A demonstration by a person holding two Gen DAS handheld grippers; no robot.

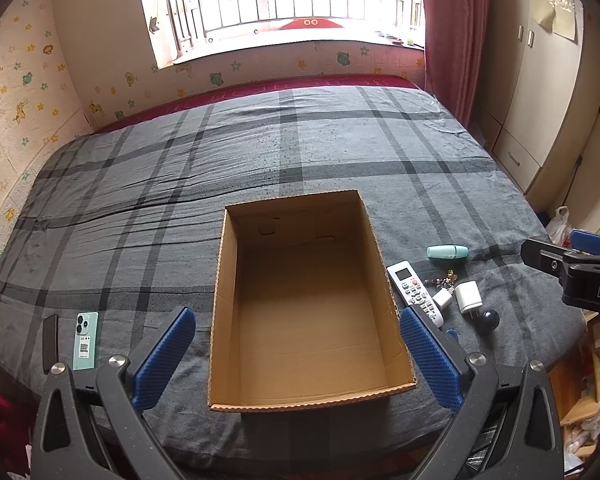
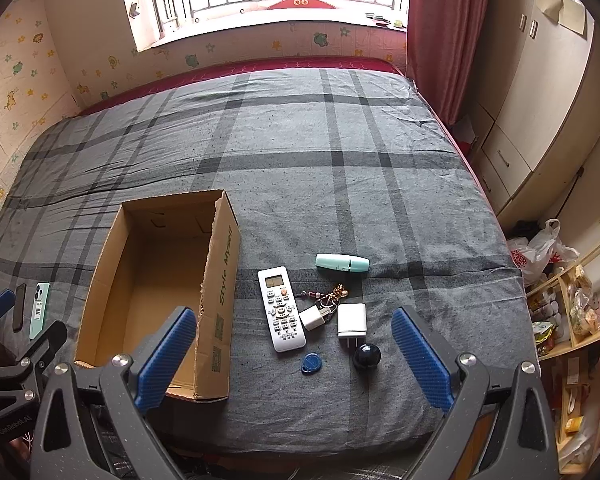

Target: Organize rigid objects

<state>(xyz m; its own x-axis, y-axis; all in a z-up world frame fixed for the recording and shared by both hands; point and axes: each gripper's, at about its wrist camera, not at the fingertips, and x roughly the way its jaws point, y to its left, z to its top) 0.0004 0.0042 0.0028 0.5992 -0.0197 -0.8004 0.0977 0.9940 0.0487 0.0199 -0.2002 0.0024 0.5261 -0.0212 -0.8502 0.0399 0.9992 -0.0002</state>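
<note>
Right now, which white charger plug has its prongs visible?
The larger white charger, right of the smaller one; its two prongs point toward the camera.

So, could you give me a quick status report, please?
Left gripper open, right gripper open. Cardboard box holds nothing; remote beside it. Nothing blocking.

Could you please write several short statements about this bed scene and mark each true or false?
1. The open brown cardboard box holds nothing. True.
2. The white remote control lies inside the box. False: it lies on the grey plaid bedsheet, right of the box.
3. The right tool is open and grips nothing. True.
4. The mint green phone lies beside the remote. False: it lies on the box's opposite side.
5. The left tool is shut. False: it is open.
</note>
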